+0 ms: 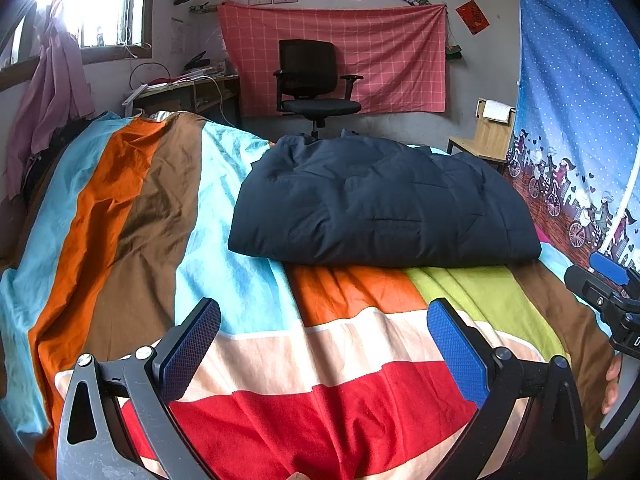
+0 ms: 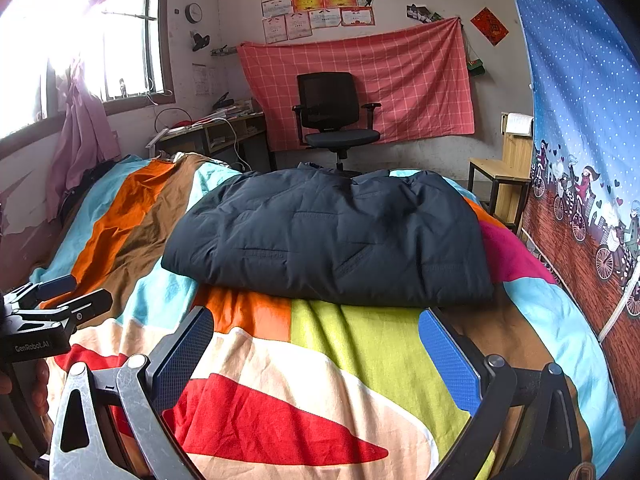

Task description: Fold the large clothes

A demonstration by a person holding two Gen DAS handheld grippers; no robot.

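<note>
A dark navy padded jacket (image 1: pixel 380 204) lies folded into a thick bundle on the striped bedspread (image 1: pixel 256 280); it also shows in the right wrist view (image 2: pixel 332 240). My left gripper (image 1: pixel 324 344) is open and empty, held over the bedspread short of the jacket's near edge. My right gripper (image 2: pixel 316 356) is open and empty, just short of the jacket's near edge. The right gripper shows at the right edge of the left wrist view (image 1: pixel 608 280). The left gripper shows at the left edge of the right wrist view (image 2: pixel 60 300).
A black office chair (image 1: pixel 312 84) stands beyond the bed before a red checked cloth (image 1: pixel 384 56). A cluttered desk (image 1: pixel 188 88) is at the back left under the window. A wooden stool (image 1: pixel 484 140) and a blue patterned curtain (image 1: pixel 572 120) are on the right.
</note>
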